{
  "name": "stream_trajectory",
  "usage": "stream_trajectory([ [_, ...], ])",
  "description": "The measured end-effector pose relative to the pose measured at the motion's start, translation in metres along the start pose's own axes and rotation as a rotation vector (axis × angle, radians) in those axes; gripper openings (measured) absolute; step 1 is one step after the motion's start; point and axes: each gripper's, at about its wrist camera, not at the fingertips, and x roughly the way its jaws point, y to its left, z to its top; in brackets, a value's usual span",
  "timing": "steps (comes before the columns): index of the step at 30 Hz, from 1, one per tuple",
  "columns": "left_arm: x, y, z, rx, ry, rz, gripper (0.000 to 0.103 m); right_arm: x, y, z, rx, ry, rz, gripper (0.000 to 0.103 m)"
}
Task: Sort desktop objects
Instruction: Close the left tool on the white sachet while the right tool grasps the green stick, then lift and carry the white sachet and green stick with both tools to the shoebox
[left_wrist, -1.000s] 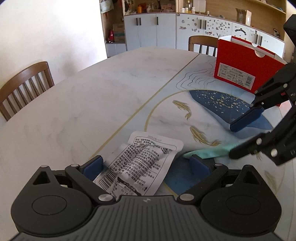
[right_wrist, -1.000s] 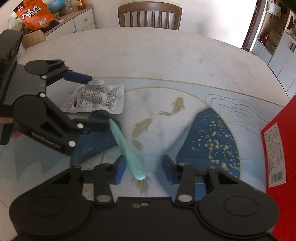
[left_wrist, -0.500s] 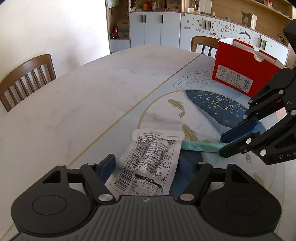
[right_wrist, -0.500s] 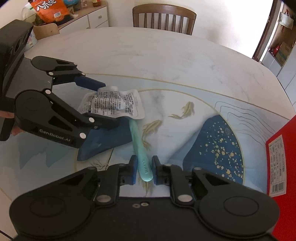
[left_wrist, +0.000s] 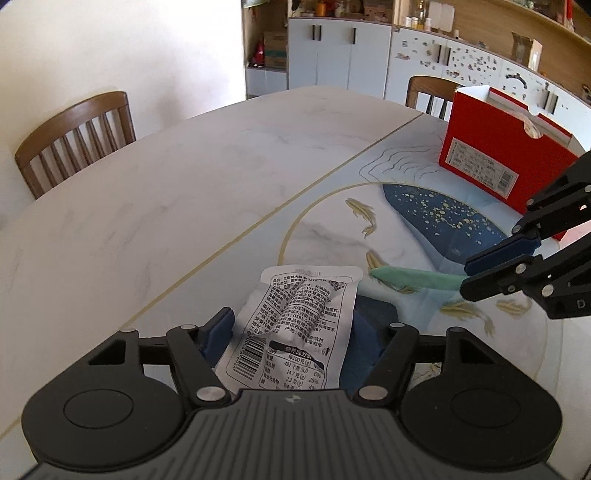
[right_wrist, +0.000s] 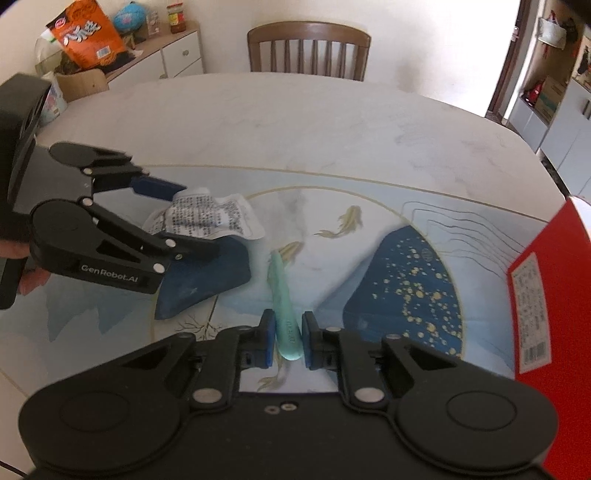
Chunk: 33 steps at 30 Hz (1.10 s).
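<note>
A white printed snack packet (left_wrist: 295, 332) sits buckled between the blue pads of my left gripper (left_wrist: 299, 328), whose jaws are closing and pressing on its two edges. In the right wrist view the same packet (right_wrist: 207, 218) looks crumpled and tilted in that gripper (right_wrist: 184, 218). My right gripper (right_wrist: 288, 338) is shut on one end of a slim mint-green stick (right_wrist: 280, 288), which points away toward the packet. From the left wrist view, the stick (left_wrist: 413, 278) juts out of the right gripper (left_wrist: 476, 273) just right of the packet.
An open red box (left_wrist: 498, 158) stands at the table's far right, also at the right edge (right_wrist: 543, 295). Wooden chairs (left_wrist: 74, 136) (right_wrist: 308, 48) ring the marble table. A sideboard carries an orange snack bag (right_wrist: 88, 37). A hand (right_wrist: 22, 280) grips the left tool.
The left jaws came in from wide open onto the packet, which buckled and lifted. The right jaws closed on the green stick's end, and the stick swung to point straight ahead.
</note>
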Motion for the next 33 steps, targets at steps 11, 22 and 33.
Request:
stream_trajectory([
  [11, -0.023, -0.019, 0.006, -0.037, -0.020, 0.004, 0.068, -0.031, -0.017, -0.010, 0.062, -0.048, -0.018, 0.012],
  [22, -0.027, -0.041, 0.001, -0.035, -0.013, -0.010, 0.068, -0.019, -0.019, -0.049, 0.062, 0.043, -0.029, 0.012],
  [33, -0.026, -0.047, -0.002, -0.036, -0.003, -0.006, 0.068, -0.008, -0.020, -0.040, 0.053, 0.034, -0.024, 0.025],
])
